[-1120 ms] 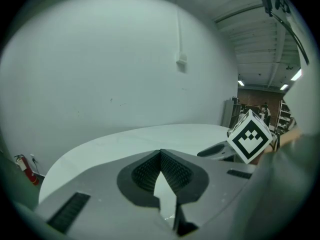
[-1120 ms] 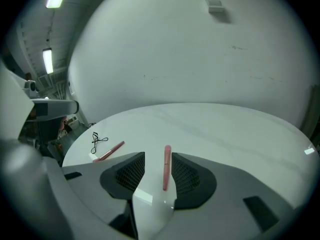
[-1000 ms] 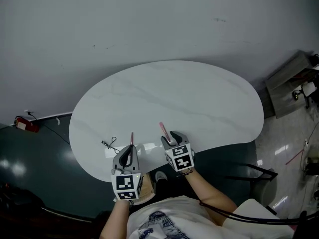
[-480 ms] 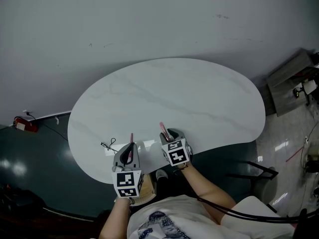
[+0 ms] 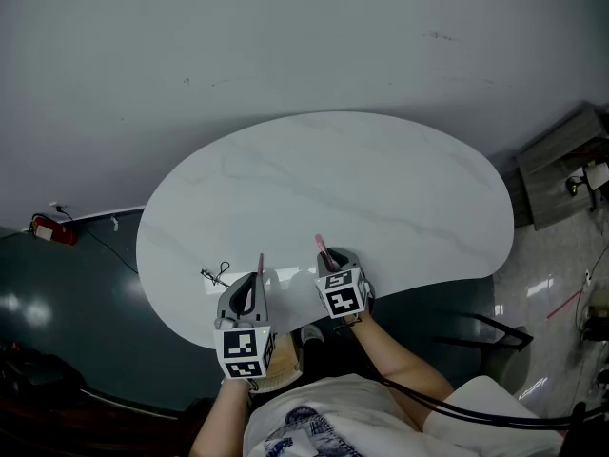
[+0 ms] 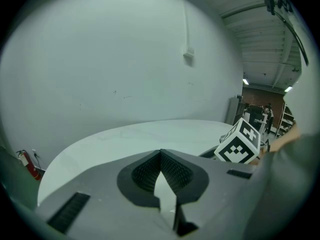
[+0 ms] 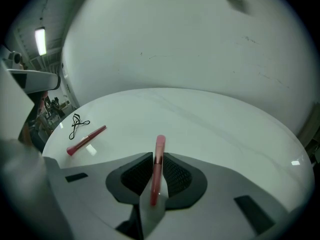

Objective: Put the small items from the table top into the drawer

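Your right claw (image 7: pixel 158 160) has just been closing — it now pinches the pink tube (image 7: pixel 159 148), near the front edge of the surface (image 7: pixel 215 129). Check the tube sits square before lifting; left claw (image 6: pixel 161 158) pressed together, empty.

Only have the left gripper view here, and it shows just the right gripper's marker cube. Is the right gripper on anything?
Observer: Yes. The right gripper has just been closing its jaws, and they now pinch a pink tube whose end sticks out past the tips.
Operator: Anything else left on the table?
Observer: A pink makeup brush lies flat on the white table, left of the tube in the right gripper view.
Operator: That all?
Observer: No. A thin black looped item lies close beside the brush, on its far side.
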Demonstrator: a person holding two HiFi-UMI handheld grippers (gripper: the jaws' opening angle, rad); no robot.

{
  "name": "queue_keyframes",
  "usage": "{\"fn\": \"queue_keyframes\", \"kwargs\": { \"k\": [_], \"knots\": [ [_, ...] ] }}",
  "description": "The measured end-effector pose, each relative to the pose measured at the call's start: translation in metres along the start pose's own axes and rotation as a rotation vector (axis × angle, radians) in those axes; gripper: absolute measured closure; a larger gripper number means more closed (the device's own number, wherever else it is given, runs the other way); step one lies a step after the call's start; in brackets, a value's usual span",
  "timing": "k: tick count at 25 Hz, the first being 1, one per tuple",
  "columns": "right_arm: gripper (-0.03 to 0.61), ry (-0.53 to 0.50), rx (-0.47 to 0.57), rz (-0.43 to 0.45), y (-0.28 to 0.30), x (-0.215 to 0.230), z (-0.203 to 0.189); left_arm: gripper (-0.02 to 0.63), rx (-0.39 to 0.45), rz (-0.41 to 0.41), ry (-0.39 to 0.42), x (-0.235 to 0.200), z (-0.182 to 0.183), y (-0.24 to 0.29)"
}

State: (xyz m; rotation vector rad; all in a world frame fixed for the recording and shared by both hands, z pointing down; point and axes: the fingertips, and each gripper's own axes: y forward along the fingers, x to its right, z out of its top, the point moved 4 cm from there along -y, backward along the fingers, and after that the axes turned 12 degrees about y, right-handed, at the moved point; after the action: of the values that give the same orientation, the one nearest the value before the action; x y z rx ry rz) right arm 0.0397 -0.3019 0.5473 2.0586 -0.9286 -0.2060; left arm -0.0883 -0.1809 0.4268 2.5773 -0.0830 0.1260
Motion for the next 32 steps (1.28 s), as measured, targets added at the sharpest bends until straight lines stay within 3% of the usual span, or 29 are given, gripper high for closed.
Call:
{"fn": "queue_keyframes", "kwargs": {
  "k": [13,22,32],
  "knots": [
    [0.517,0.04,0.026,0.011,-0.024,-0.023,-0.011,0.594,0.021,0.07,-0.026,-0.026,-0.021,-0.058],
    [0.517,0.02,0.064,0.09,-0.073,-0.093,-0.029,0.594,0.037,0.102,-0.037,-0.039,-0.046,-0.121],
    [0.517,-0.041,0.051,0.204,-0.107,-0.189,-0.076,0.594,0.039,0.137,-0.082,-0.056,-0.103,-0.191]
  ]
}}
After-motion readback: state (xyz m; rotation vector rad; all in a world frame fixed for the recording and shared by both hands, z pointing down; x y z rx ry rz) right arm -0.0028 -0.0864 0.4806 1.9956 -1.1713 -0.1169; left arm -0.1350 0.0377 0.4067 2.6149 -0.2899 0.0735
